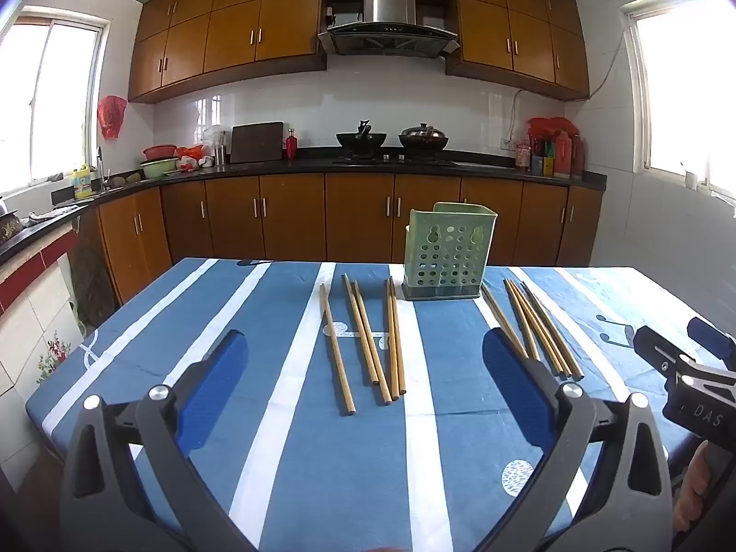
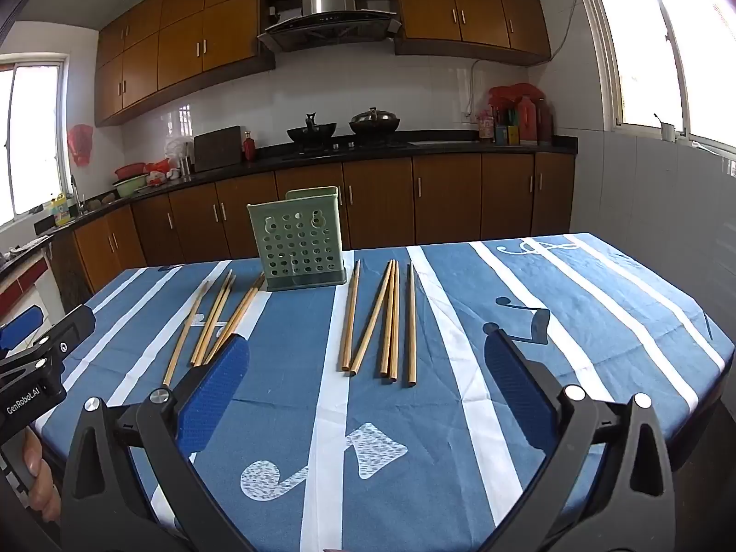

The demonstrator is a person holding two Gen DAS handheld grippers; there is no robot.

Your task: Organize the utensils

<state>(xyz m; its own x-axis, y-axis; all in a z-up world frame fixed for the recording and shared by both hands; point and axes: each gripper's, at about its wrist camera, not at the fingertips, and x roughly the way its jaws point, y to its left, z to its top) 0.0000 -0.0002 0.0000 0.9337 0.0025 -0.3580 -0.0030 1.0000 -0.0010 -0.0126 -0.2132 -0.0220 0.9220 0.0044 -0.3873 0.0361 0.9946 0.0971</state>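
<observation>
On the blue-and-white striped tablecloth (image 1: 285,437), the perforated green plastic holder (image 1: 448,253) stood between two groups of bamboo chopsticks (image 1: 368,336) lying lengthwise ahead of the empty, wide-open left gripper (image 1: 363,395) and right gripper (image 2: 368,391).

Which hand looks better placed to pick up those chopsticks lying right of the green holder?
The right. Its hand-held gripper is open and faces the right-hand chopsticks beside the green holder. The left hand-held gripper, also open, faces the other group.

Loose chopsticks (image 1: 368,340) flanking upright green holder (image 1: 448,253)
</observation>
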